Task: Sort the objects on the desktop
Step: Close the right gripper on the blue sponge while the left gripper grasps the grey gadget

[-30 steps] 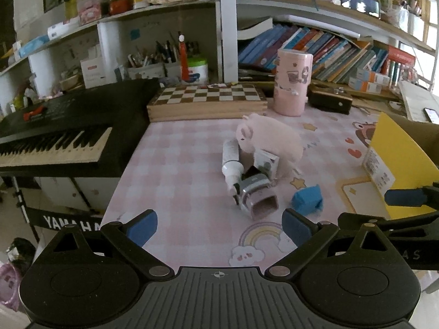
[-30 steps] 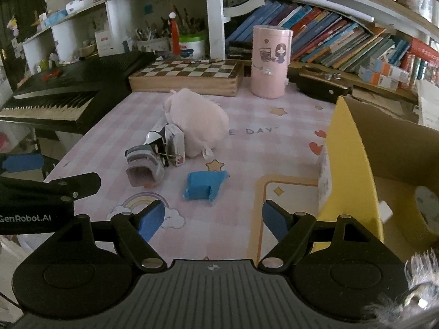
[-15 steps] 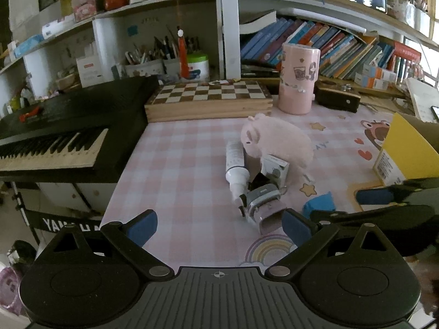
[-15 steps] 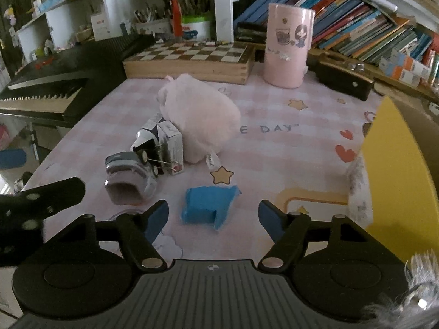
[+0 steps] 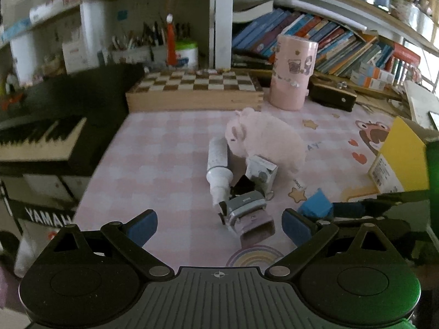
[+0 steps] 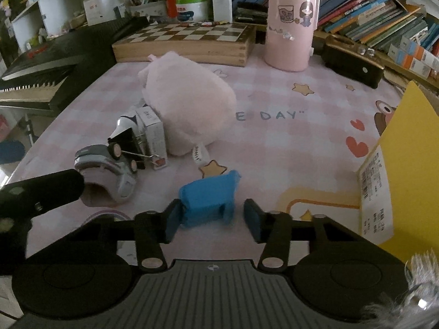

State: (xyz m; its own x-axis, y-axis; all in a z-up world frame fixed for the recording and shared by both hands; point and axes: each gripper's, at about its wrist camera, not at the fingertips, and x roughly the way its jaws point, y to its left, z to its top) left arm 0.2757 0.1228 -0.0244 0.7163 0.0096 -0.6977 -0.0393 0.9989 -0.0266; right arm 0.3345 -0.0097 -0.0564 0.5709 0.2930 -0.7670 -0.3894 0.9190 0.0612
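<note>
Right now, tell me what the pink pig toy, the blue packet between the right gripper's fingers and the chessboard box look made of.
Pink pig toy: soft plush fabric, fuzzy matte surface. Blue packet: probably thin plastic or paper wrap, creased and folded. Chessboard box: wood, visible grain and finger joints at the corner.

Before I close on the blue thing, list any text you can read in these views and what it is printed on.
"YAMAHA", cut off at the frame edge, on the keyboard stand.
"E DAY", partly hidden by the plush toy, on the pink tablecloth.
Barcode label on the yellow box: too small to read.
Small white box: print too blurred to read.
Book spines: unreadable.
Pink cup: pictures only, no readable words.
</note>
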